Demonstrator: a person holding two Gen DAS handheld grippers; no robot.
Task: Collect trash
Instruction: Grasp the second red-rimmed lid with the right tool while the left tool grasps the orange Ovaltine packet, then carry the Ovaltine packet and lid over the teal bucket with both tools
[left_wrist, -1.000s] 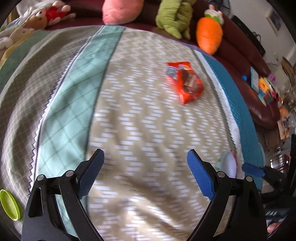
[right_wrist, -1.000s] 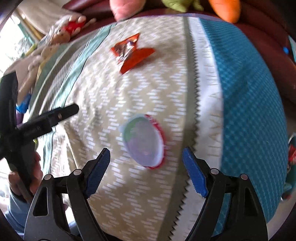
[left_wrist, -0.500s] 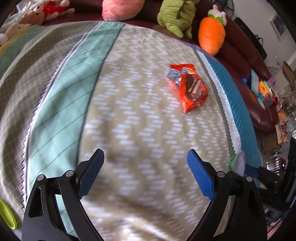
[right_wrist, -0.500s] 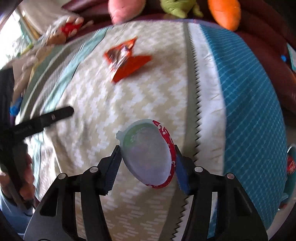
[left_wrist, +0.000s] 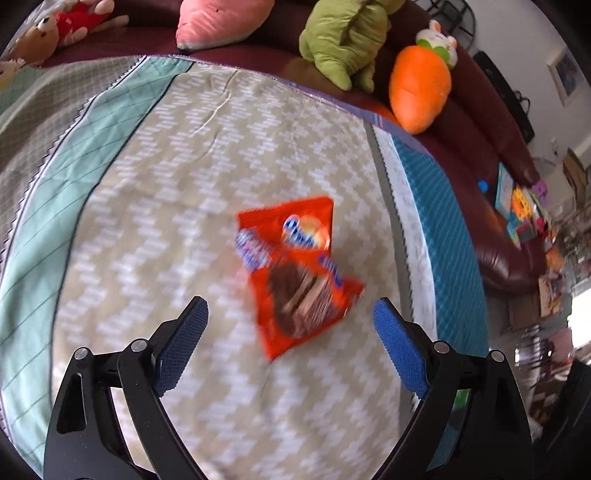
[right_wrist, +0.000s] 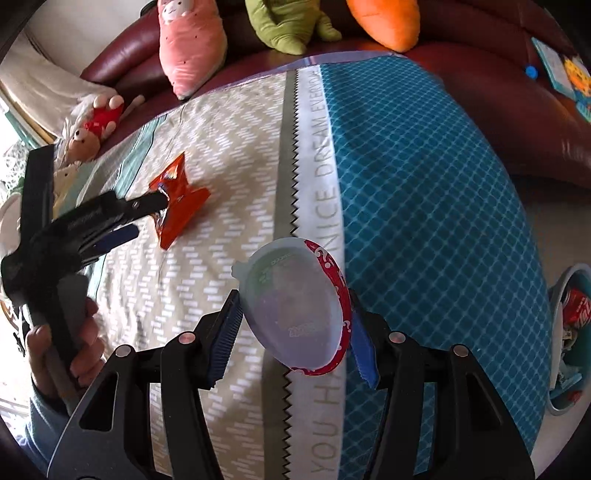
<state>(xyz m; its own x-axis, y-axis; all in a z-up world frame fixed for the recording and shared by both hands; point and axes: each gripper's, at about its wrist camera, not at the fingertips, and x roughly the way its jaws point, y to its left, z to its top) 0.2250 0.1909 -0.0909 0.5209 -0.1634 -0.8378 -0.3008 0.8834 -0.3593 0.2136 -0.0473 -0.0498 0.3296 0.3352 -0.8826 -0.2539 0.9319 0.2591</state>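
The right tongs (right_wrist: 295, 328) are clenched on a plastic lid (right_wrist: 293, 306) with a red rim, carried clear above the blanket's (right_wrist: 424, 177) lettered stripe. The left tongs (left_wrist: 290, 332) stand released, spread just above an orange snack wrapper (left_wrist: 295, 273) lying mid-blanket. Toward the right edge, a bin (right_wrist: 570, 373) holds other trash. Plush toys (left_wrist: 419, 86) line the sofa (left_wrist: 491, 155) beyond.

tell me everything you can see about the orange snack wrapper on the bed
The orange snack wrapper is a crinkled foil-like packet with a blue and white logo and a picture of brown chocolate pieces. It lies on the beige zigzag stripe of the bedspread, one corner pointing toward the camera. The left gripper hangs over it, jaws wide open to either side; whether they touch it is unclear. In the right wrist view it looks pinched at the middle.
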